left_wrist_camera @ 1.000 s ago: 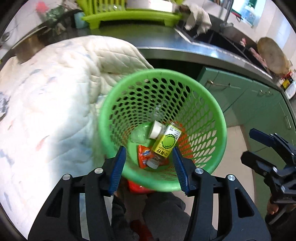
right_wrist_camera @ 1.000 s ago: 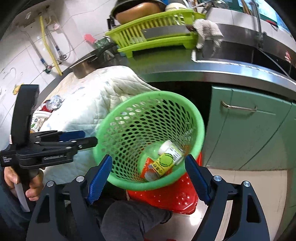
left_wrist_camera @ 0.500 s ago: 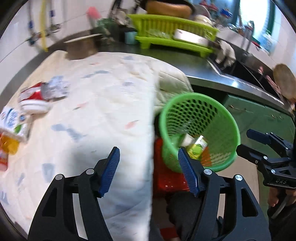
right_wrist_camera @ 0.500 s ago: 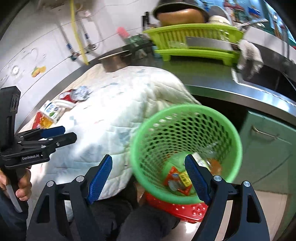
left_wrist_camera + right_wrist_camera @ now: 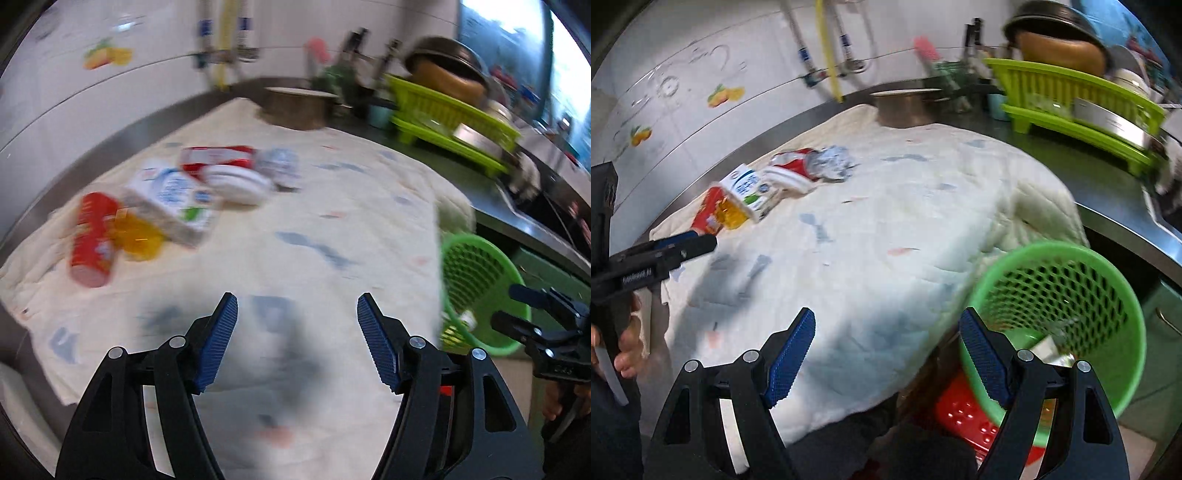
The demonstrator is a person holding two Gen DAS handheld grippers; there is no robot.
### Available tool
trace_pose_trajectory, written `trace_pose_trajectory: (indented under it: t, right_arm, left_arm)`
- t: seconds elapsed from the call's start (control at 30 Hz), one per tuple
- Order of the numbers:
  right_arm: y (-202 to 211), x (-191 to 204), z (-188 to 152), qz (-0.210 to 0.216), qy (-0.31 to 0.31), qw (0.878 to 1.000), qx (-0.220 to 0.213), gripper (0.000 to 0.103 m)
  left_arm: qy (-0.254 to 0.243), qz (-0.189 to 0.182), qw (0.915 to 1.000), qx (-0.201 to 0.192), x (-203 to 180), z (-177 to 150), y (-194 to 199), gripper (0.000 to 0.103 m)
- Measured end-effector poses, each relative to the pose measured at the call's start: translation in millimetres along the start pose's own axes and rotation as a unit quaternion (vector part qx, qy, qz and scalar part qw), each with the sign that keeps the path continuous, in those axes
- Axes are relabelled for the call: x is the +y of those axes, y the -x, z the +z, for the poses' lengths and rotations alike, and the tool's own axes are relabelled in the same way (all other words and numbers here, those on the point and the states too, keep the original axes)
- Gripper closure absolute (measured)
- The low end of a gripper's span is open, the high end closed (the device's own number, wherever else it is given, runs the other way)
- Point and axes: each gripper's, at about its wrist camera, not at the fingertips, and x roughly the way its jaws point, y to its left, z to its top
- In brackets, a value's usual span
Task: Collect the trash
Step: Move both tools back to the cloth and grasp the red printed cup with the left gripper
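Both views had swung away from the green basket (image 5: 1067, 328) since a second earlier, when it filled the middle of each, and now faced the trash on the cloth. Nearest, the left tool (image 5: 297, 341) hung over the white quilted cloth (image 5: 295, 229) with its blue pads spread wide and nothing between them. The right tool (image 5: 886, 354) was likewise wide open and empty, its left pad over the near edge of the cloth and its right pad in front of the basket's rim. The basket sat off the right end of the bench (image 5: 1108, 199), lower than the cloth, above something red (image 5: 964, 413); a few pieces of trash lay in its bottom, too blurred to name. Farther off, toward the far left of the cloth, the remaining trash lay in a loose cluster: a red can (image 5: 94, 240) on its side, an orange plastic piece (image 5: 138, 236) touching it, a white and blue carton (image 5: 173, 199) beside that, then a white lid (image 5: 236, 182), a red packet (image 5: 218, 157) and a wad of crumpled foil (image 5: 279, 168). Beyond the cloth a metal pot (image 5: 905, 107) stood on the bench. To the far right a lime-green dish rack (image 5: 1075, 99) held dishes, with white tiled wall (image 5: 701, 74) behind.
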Motion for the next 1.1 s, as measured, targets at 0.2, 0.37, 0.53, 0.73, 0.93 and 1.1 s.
trace_pose_trajectory:
  t: [0.2, 0.37, 0.53, 0.73, 0.93, 1.1]
  right_arm:
    - [-23, 37, 14, 0.023, 0.032, 0.999, 0.009, 0.025]
    - [-40, 64, 26, 0.038, 0.056, 0.998, 0.015, 0.025]
    - [-61, 90, 46, 0.055, 0.089, 0.994, 0.021, 0.025]
    - [-85, 126, 78, 0.083, 0.155, 0.984, 0.013, 0.025]
    - [-116, 148, 117, 0.084, 0.2, 0.976, 0.0, 0.025]
    - [-143, 147, 142, 0.071, 0.215, 0.974, 0.003, 0.03]
  left_arm:
    - [0.043, 0.064, 0.997, -0.009, 67, 8, 2, 0.036]
    - [0.085, 0.108, 0.9905, -0.012, 122, 18, -3, 0.036]
    - [0.109, 0.127, 0.9859, -0.007, 155, 30, -18, 0.036]
    - [0.13, 0.129, 0.983, 0.01, 184, 38, -41, 0.036]
    - [0.14, 0.109, 0.984, 0.019, 201, 41, -55, 0.036]
    - [0.123, 0.11, 0.986, 0.026, 200, 42, -66, 0.036]
